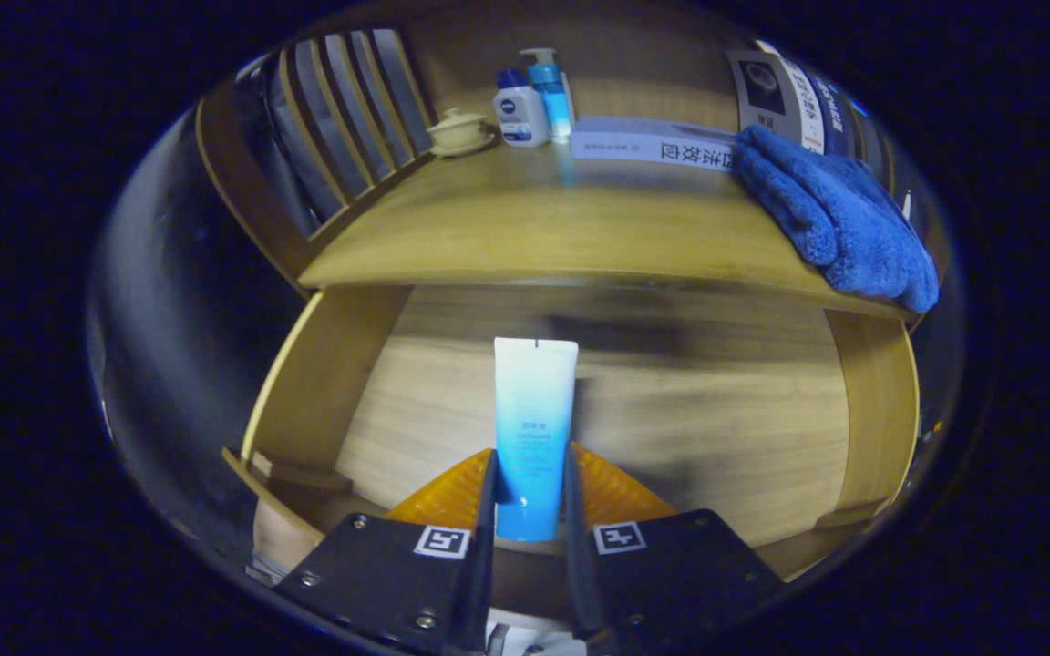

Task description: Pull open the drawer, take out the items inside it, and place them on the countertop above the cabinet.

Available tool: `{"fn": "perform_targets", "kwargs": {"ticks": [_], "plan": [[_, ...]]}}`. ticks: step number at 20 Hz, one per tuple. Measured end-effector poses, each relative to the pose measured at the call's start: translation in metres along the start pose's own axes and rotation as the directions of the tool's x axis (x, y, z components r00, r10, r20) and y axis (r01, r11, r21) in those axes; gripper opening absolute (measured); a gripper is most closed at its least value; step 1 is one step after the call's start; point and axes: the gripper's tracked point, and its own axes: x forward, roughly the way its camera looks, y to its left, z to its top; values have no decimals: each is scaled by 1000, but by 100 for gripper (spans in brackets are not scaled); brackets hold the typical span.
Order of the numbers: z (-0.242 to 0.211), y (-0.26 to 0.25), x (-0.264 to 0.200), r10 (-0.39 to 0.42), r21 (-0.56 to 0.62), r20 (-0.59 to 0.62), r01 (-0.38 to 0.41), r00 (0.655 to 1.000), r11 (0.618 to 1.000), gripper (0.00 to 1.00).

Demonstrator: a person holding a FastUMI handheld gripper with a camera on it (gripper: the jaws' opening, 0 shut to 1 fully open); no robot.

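Tongs (530,497) clamped on a blue-and-white tube (532,428), held over the open drawer (671,428).

Both fingers press the tube's lower half; its flat end points away. Beyond the tube lies the surface (534,237): behind it a blue towel (839,219) to the right, a book (653,143), two bottles (534,100) and a lidded teacup (458,130) farther back.

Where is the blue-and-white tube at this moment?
In the gripper view, the tube stands upright, clamped between the fingers of the gripper, over the open drawer, below the countertop edge.
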Motion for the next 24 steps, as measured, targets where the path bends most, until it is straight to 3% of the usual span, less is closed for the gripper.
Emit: {"fn": "perform_targets", "kwargs": {"ticks": [4, 7, 9, 14, 24], "plan": [[16, 20, -27, 53, 8, 71, -54, 996, 999, 35], [44, 20, -39, 44, 11, 142, -46, 989, 999, 35], [66, 10, -41, 1, 23, 194, -6, 981, 1000, 35], [121, -33, -21, -188, 35, 308, 187, 933, 982, 35], [165, -57, 33, -303, 96, 341, 287, 890, 953, 35]]}}
